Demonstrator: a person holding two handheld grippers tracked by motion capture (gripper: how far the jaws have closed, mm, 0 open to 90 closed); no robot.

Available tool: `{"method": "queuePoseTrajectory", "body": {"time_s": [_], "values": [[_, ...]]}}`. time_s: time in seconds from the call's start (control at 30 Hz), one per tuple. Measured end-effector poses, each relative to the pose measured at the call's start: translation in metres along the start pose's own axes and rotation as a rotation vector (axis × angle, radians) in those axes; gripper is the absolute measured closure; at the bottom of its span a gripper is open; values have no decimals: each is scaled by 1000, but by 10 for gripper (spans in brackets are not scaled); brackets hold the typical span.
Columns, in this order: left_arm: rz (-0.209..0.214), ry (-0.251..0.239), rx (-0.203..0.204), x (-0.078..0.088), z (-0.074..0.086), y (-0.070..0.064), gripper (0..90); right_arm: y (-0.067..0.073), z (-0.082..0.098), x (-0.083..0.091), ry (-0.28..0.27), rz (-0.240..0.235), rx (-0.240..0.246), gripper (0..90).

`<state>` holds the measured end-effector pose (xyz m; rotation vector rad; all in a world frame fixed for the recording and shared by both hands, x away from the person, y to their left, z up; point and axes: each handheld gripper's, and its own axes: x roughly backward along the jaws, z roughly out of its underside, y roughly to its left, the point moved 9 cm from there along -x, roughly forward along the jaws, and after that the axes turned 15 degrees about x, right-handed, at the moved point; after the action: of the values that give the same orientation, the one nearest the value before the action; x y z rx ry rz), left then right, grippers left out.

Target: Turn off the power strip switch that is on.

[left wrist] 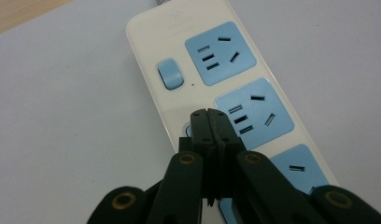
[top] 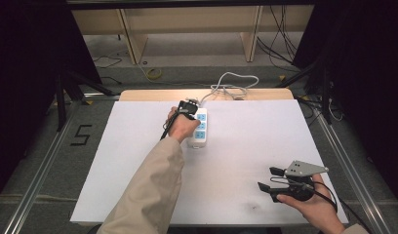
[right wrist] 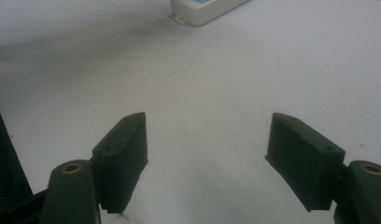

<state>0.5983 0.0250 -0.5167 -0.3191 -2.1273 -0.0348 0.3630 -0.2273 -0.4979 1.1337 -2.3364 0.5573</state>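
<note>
L tool (left wrist: 208,114) closed, tips on power strip (left wrist: 179,37) by switch (left wrist: 170,73); R tool (right wrist: 207,140) wide open, empty.

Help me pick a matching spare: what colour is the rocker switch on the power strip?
Light blue, like the socket faces; the switch shows best in the left gripper view.

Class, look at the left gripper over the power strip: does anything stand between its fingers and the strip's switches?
Nothing visible does. The left gripper, fingers shut together, sits right over the power strip, its tips covering the second switch; the first blue switch lies bare.
</note>
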Motion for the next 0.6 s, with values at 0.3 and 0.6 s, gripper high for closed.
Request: {"method": "queuePoseTrajectory", "body": {"time_s": [0.3, 0.6], "values": [[4, 7, 0, 1, 1, 1, 900, 0, 0, 0, 0, 1, 0, 292], [8, -8, -7, 4, 2, 0, 900, 0, 0, 0, 0, 0, 2, 292]]}}
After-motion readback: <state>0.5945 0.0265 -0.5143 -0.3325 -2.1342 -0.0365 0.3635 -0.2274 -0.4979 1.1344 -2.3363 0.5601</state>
